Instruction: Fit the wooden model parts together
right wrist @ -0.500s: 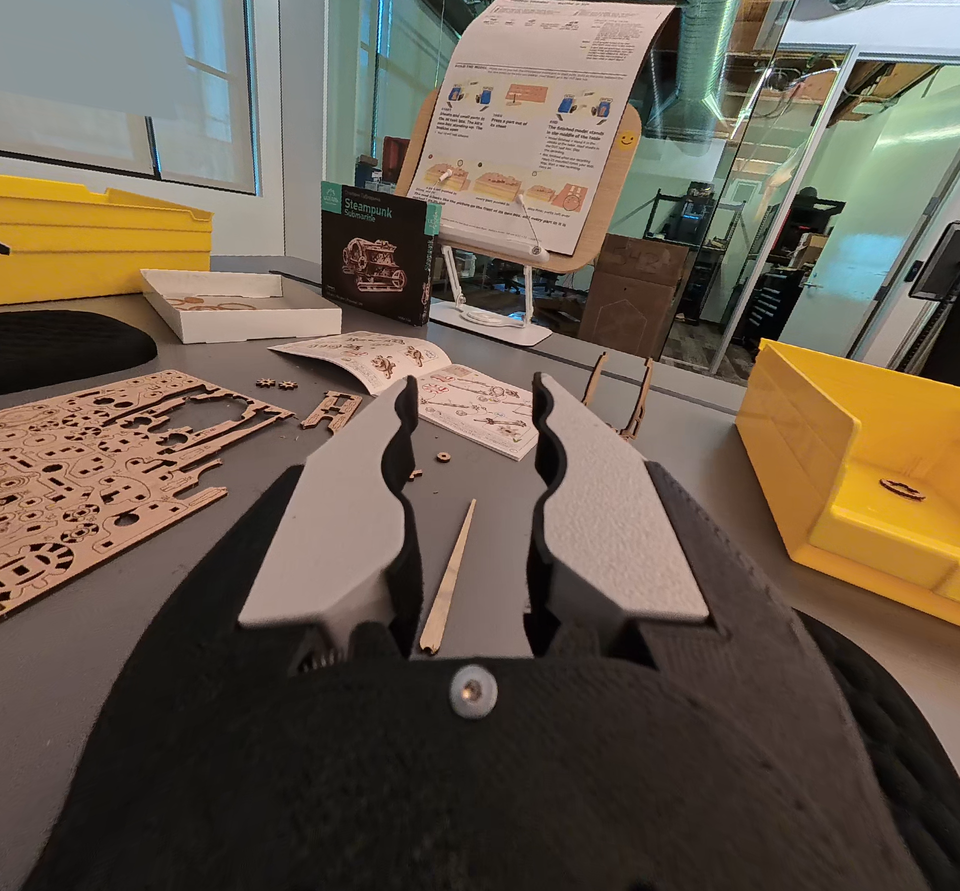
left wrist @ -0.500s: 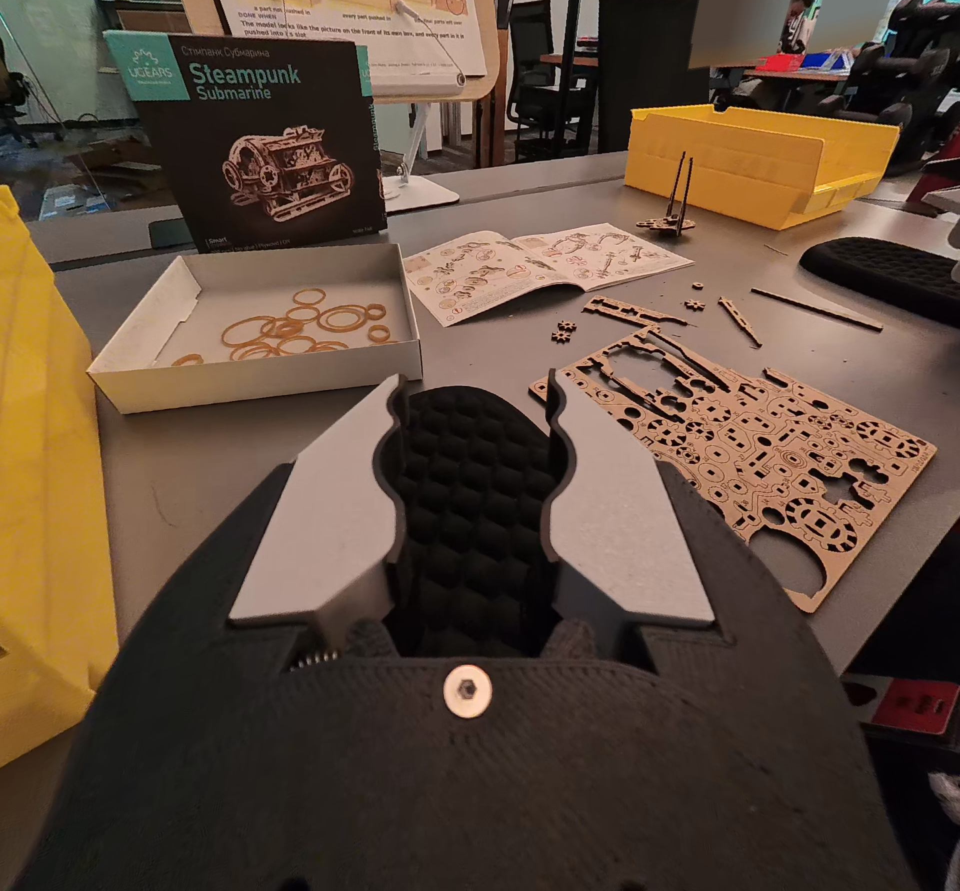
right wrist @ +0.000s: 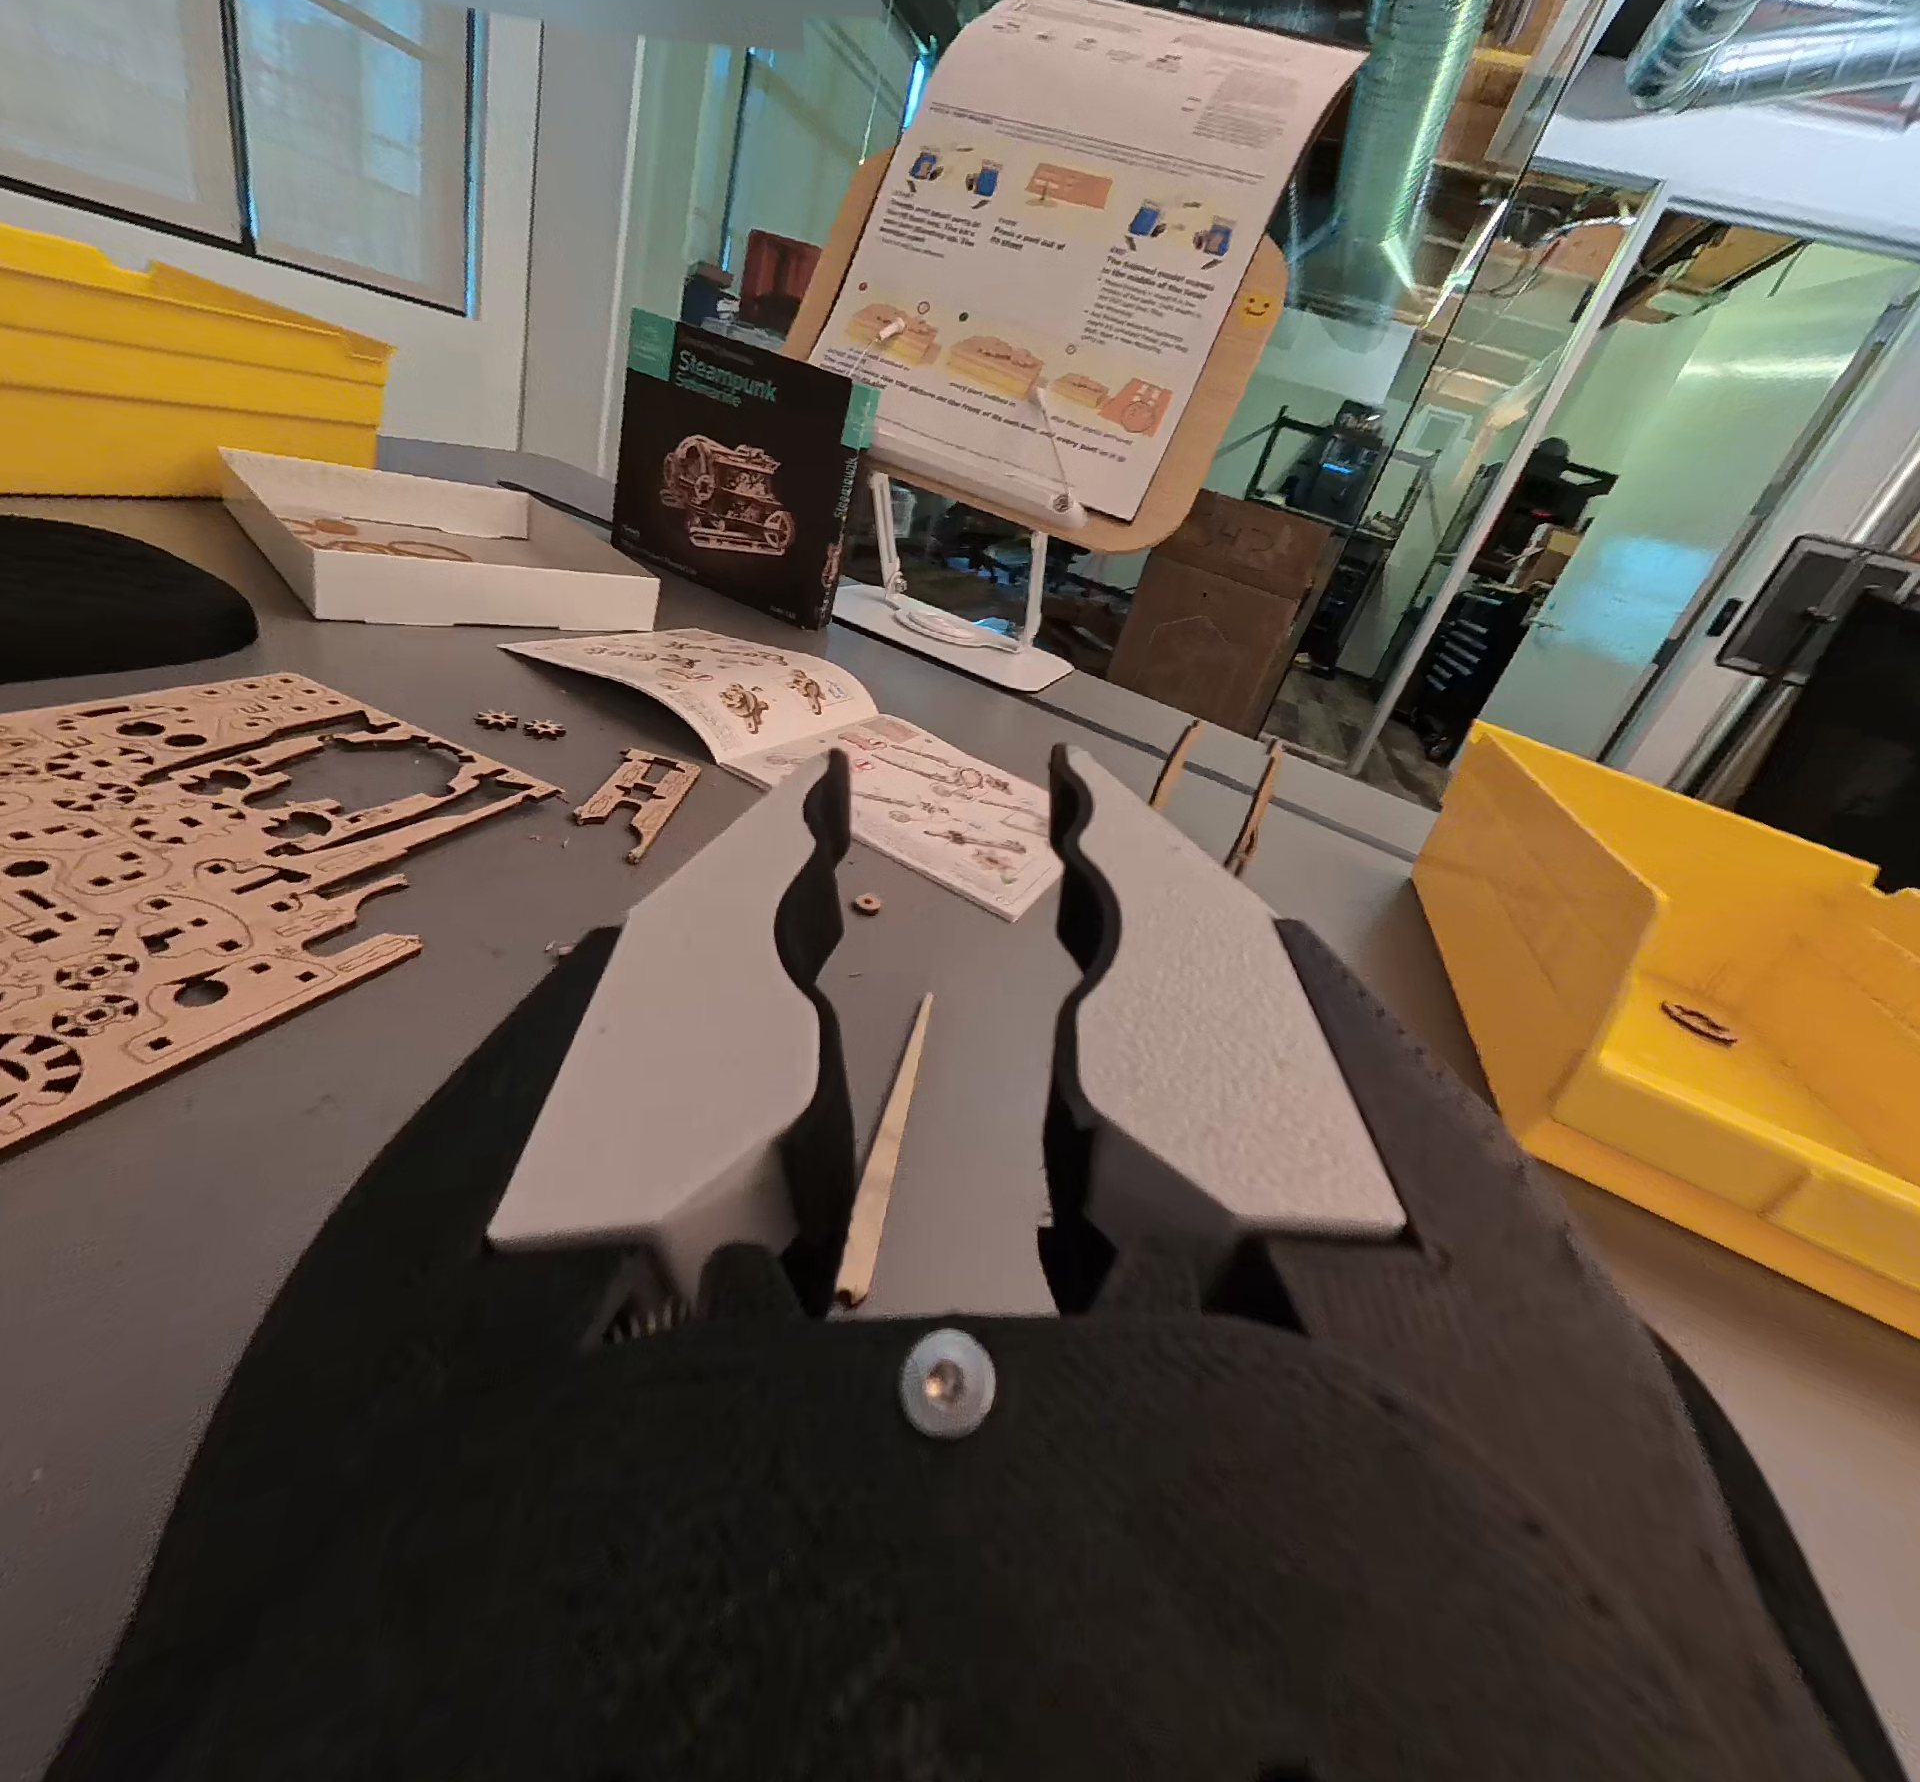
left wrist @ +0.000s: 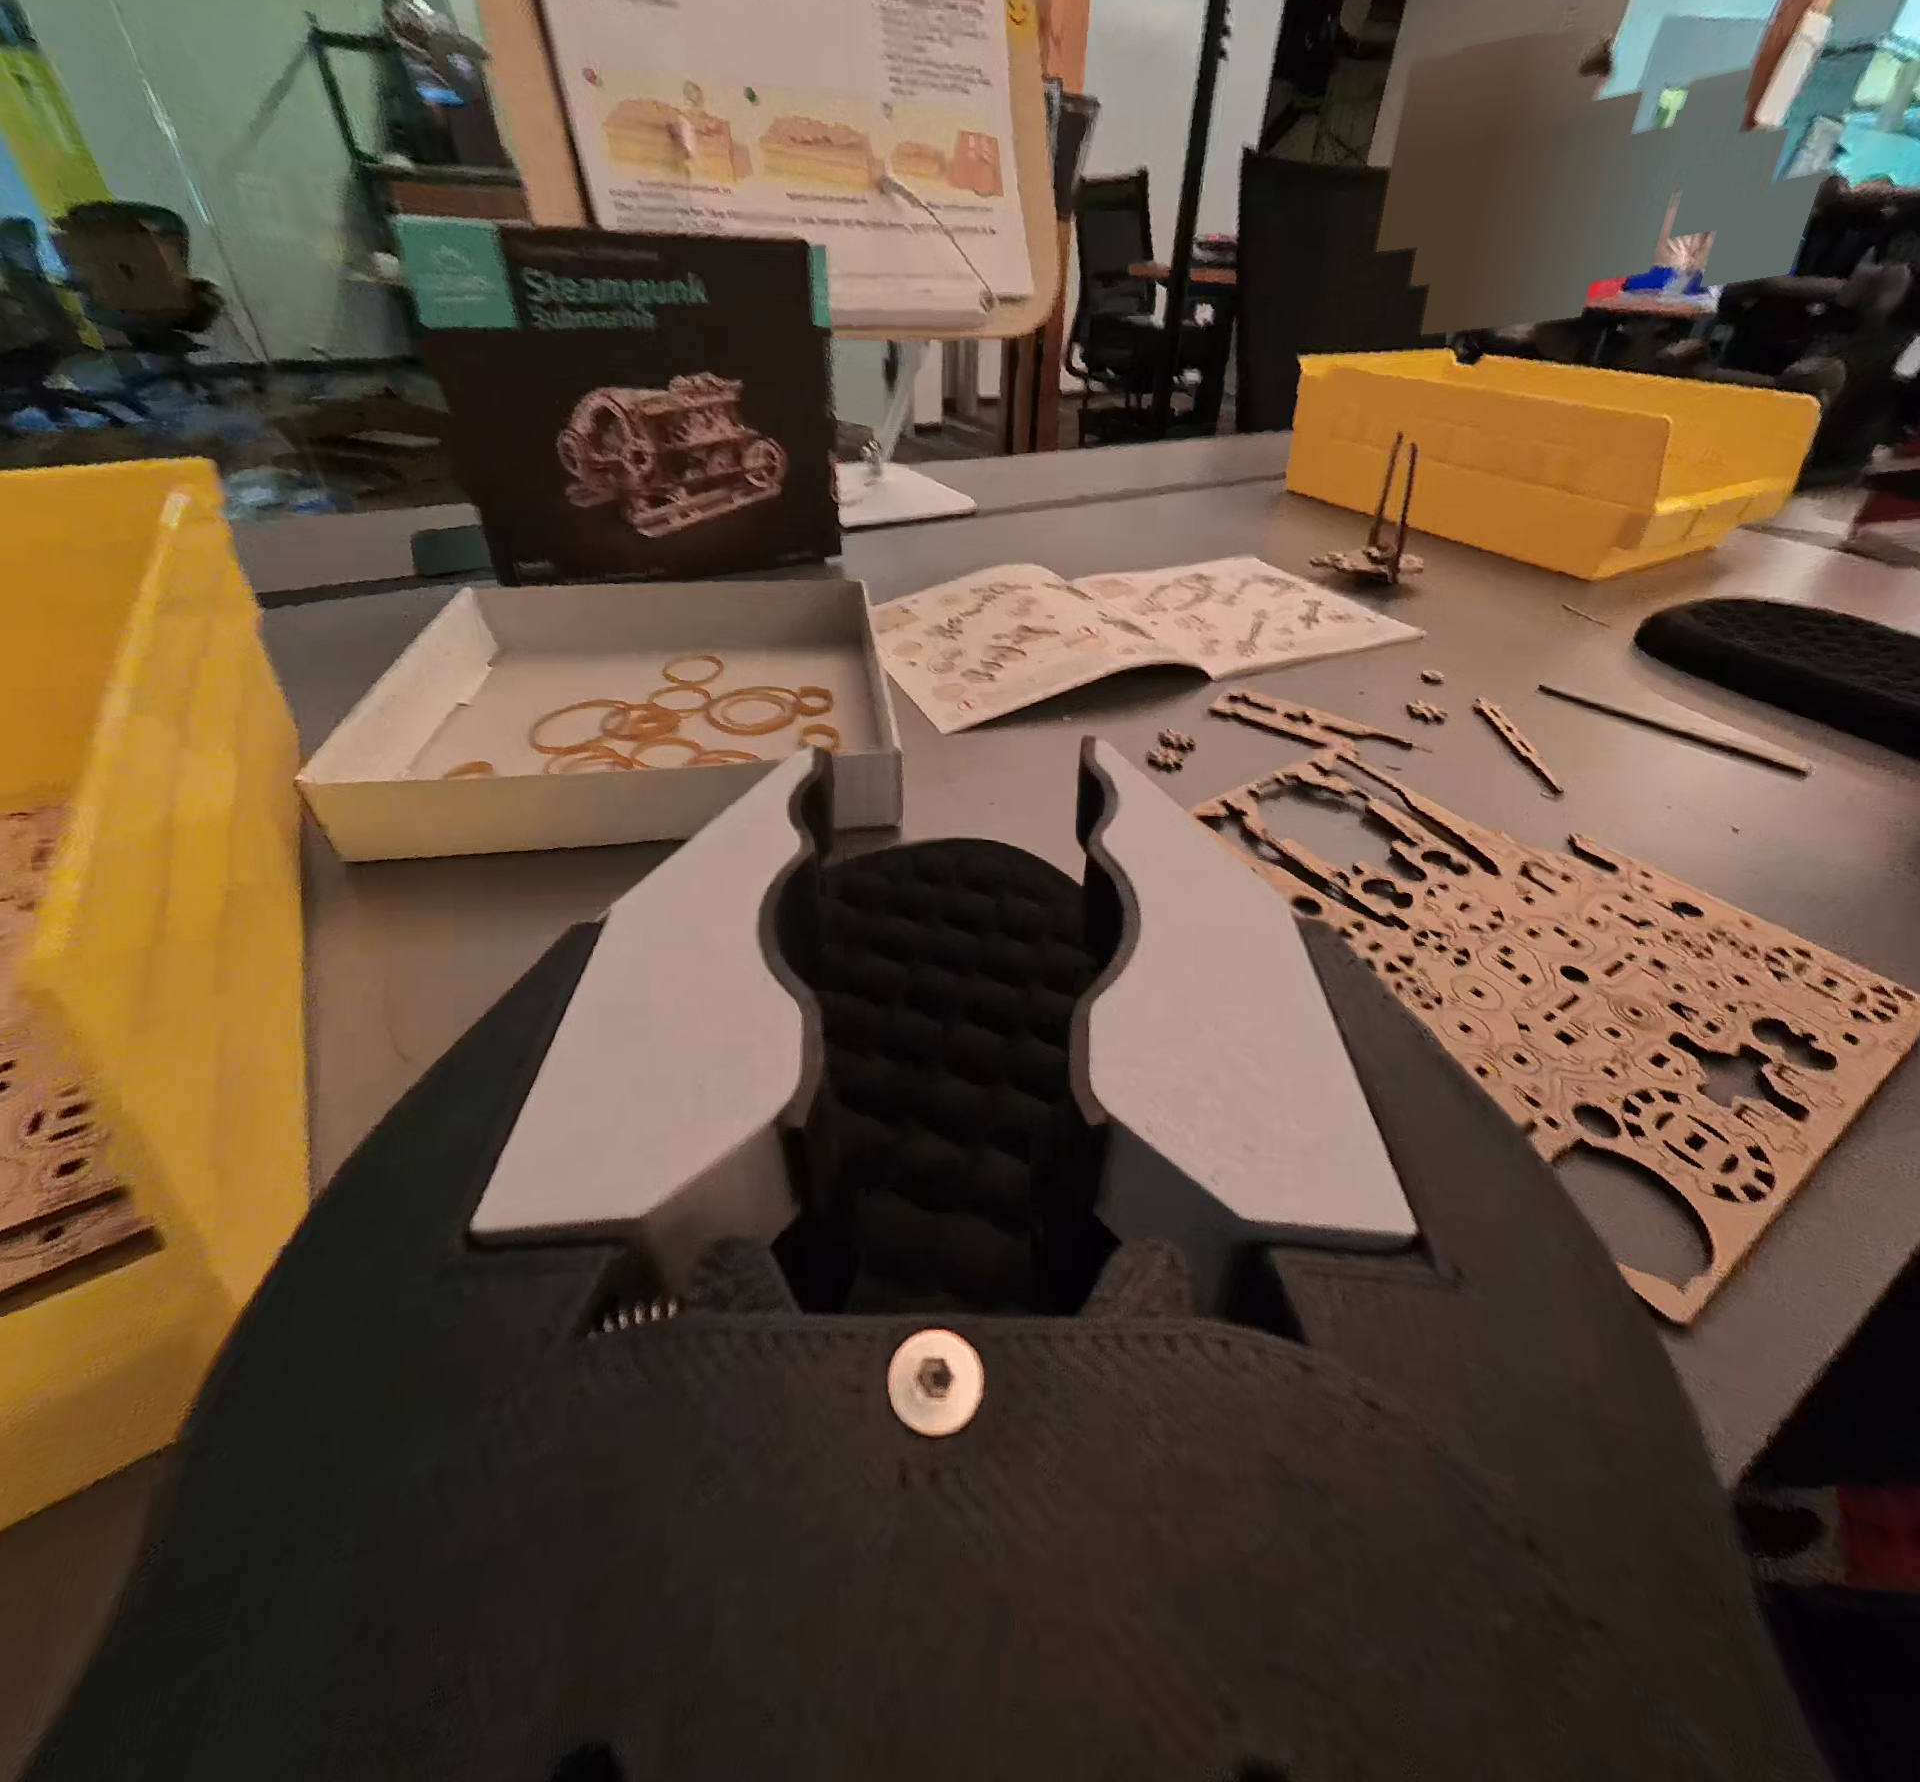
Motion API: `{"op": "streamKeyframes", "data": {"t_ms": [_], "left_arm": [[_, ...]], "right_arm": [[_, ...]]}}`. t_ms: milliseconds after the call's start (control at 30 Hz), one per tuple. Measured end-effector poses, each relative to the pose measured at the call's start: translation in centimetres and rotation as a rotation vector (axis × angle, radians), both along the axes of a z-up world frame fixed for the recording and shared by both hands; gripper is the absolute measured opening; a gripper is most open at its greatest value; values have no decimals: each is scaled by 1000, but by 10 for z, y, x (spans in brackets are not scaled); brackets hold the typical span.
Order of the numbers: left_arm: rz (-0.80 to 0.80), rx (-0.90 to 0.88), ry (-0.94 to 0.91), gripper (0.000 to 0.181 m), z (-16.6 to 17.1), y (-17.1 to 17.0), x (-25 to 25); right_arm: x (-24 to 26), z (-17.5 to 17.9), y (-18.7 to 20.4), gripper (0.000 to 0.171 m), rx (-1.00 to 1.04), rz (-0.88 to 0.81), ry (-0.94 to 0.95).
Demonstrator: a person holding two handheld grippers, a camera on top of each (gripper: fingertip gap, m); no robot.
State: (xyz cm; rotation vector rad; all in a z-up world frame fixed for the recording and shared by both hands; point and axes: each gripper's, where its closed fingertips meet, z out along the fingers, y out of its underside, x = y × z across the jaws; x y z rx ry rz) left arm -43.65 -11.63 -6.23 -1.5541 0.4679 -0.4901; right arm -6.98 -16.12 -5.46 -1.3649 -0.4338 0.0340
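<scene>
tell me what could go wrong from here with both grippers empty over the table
1. The thin wooden stick lies flat on the table between the open right gripper's fingers; it may slip or snap if pinched.
2. The tiny gears lie loose beside the punched sheet and could be swept off.
3. The small upright assembly might topple if bumped.

The left gripper (left wrist: pixel 954 776) hangs with grey fingers (left wrist: pixel 665 1036) spread, nothing between them, over a black honeycomb-textured pad (left wrist: pixel 951 1036) on the grey table (left wrist: pixel 1621 828). Just right lies a tan laser-cut plywood sheet (left wrist: pixel 1579 1005). Ahead sits a shallow white cardboard tray (left wrist: pixel 582 813) holding orange rings, perhaps rubber bands (left wrist: pixel 665 719). A yellow plastic bin (left wrist: pixel 156 901) stands at left.
</scene>
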Motion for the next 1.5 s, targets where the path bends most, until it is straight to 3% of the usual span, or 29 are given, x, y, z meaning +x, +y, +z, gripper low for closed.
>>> {"op": "streamKeyframes", "data": {"t_ms": [200, 400, 633, 800, 1000, 1400, 1433, 1500], "left_arm": [[90, 155, -82, 39, 21, -7, -18], [118, 133, 87, 34, 8, -1, -4], [302, 246, 317, 15, 3, 4, -7], [336, 245, 296, 8, 5, 5, -12], [322, 211, 148, 10, 12, 4, -24], [308, 218, 136, 19, 14, 2, -23], [297, 238, 118, 28, 17, -1, -23], [273, 280, 76, 35, 23, -7, -23]], "right_arm": [[14, 2, 3, 36, -6, -70, 48], [48, 1, 11, 39, -88, -79, 333], [41, 0, 11, 35, -82, -96, 257], [43, 2, 9, 31, -79, -74, 294], [42, 2, 8, 30, -71, -80, 276], [37, 0, 9, 27, -96, -46, 257], [31, 0, 10, 24, -103, -16, 243], [-11, 13, 12, 20, -141, 231, 315]]}}
